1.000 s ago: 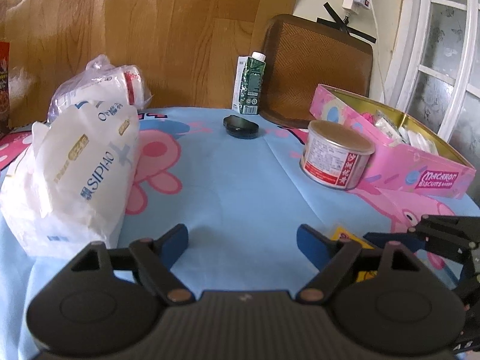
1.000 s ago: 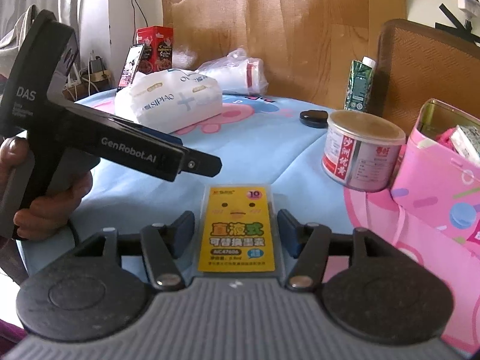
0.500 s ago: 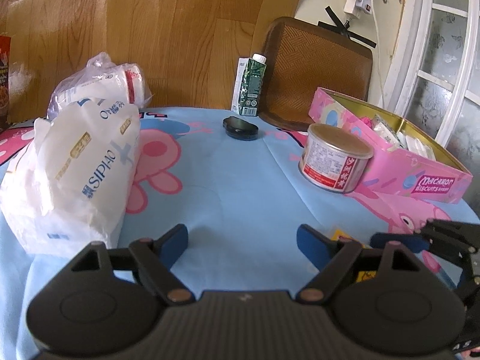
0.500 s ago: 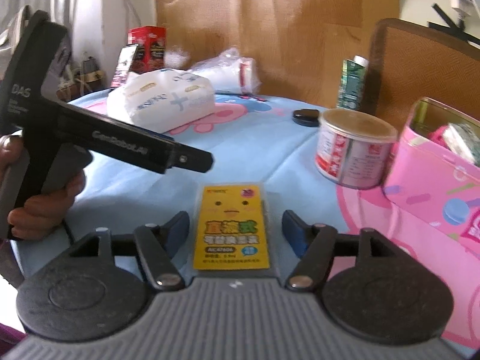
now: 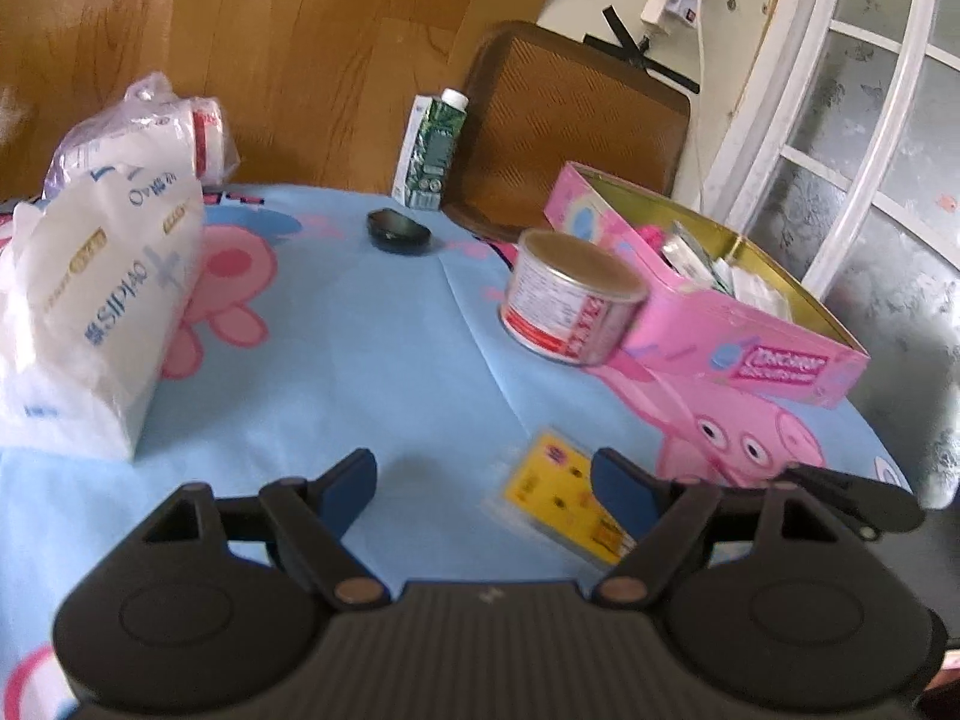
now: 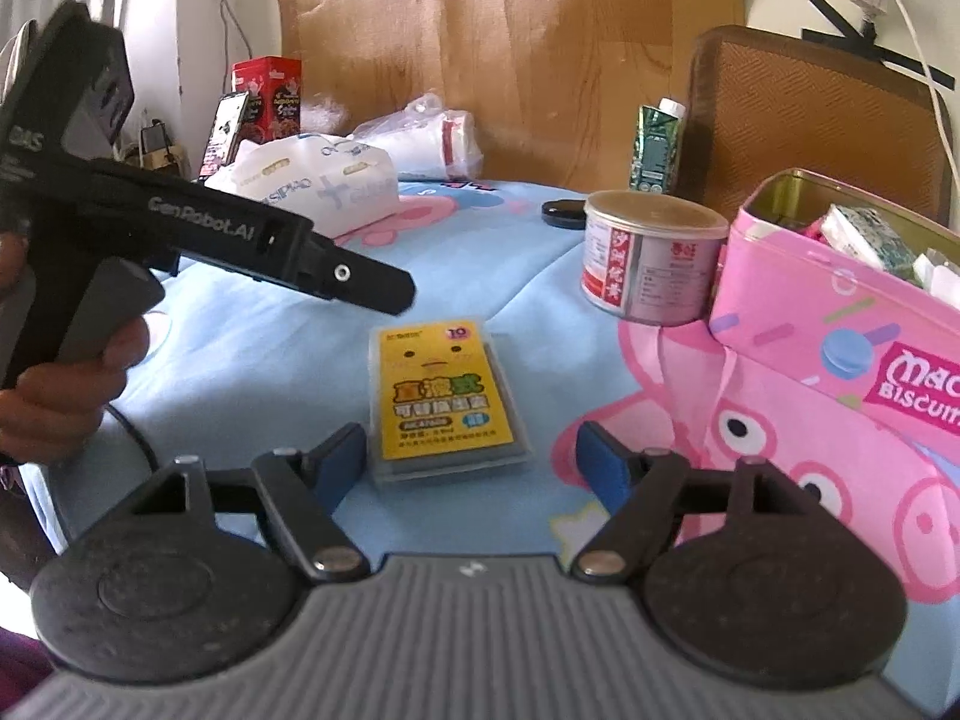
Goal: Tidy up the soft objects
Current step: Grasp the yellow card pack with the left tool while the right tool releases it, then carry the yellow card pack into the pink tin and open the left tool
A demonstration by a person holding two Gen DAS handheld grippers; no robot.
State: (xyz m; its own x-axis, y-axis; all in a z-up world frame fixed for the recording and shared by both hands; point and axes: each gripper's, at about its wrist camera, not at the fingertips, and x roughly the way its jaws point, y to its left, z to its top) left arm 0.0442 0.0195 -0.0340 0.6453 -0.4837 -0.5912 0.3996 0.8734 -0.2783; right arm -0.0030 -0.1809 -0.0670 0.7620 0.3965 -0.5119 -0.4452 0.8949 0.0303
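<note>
A flat yellow pack [image 6: 447,402] lies on the blue cartoon tablecloth [image 6: 252,360], its near end between my right gripper's [image 6: 471,444] blue pads. The jaws are opening and the pads stand clear of the pack. My left gripper [image 5: 483,471] is open and closing slightly, with only cloth between its fingers. The same yellow pack [image 5: 564,498] shows just inside its right finger. A white soft tissue pack [image 5: 102,306] stands at the left, with a bagged paper roll [image 5: 144,138] behind it. In the right wrist view, the left gripper [image 6: 384,291] hovers left of the pack.
A pink biscuit tin [image 5: 750,324] with packets inside sits at the right, and a round can [image 5: 570,312] stands against it. A black lid [image 5: 399,231] and a green carton [image 5: 432,150] are at the back. A brown chair [image 5: 576,120] stands behind the table.
The right gripper's jaws have widened and drawn back from the yellow pack, which now lies on the cloth. The left view has swung so that more of the pack shows.
</note>
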